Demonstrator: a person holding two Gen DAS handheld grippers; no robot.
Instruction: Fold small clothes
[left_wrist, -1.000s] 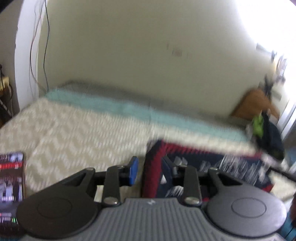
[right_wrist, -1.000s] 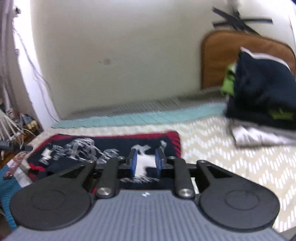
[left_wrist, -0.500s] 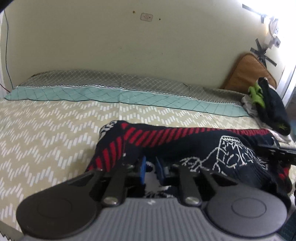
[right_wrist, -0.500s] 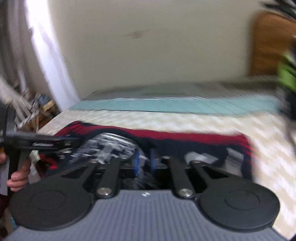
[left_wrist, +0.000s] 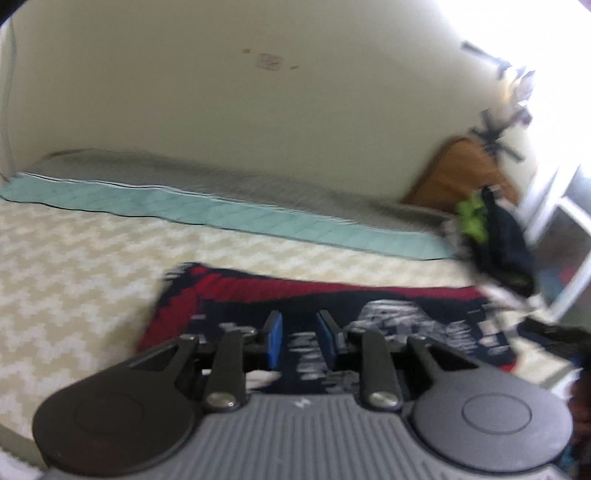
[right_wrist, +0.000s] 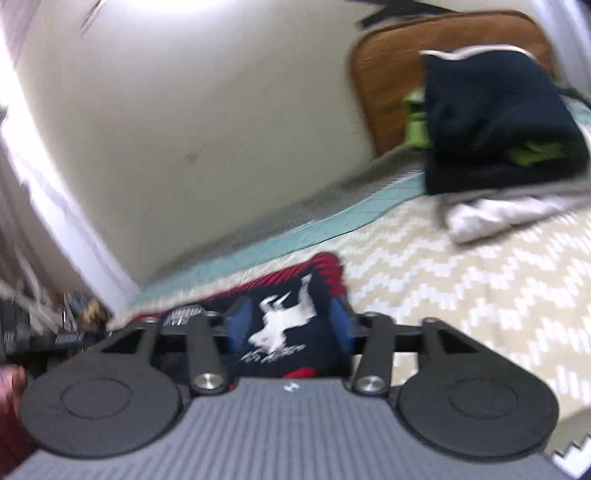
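A dark navy garment with red striped trim and white print (left_wrist: 388, 317) lies on the bed, folded flat; it also shows in the right wrist view (right_wrist: 291, 314). My left gripper (left_wrist: 301, 338) hovers over its near left part with the blue pads apart, nothing between them. My right gripper (right_wrist: 290, 325) is above the garment's right end, pads wide apart. Both views are blurred.
The bed (left_wrist: 74, 266) has a beige zigzag cover with a teal band along the wall. A pile of dark, green and white clothes (right_wrist: 498, 147) sits at the right by a brown headboard (right_wrist: 388, 74). Clutter (right_wrist: 44, 325) lies left of the bed.
Both grippers were shut on the garment half a second ago and have opened. The garment has dropped flat on the bed. Both cameras have swung.
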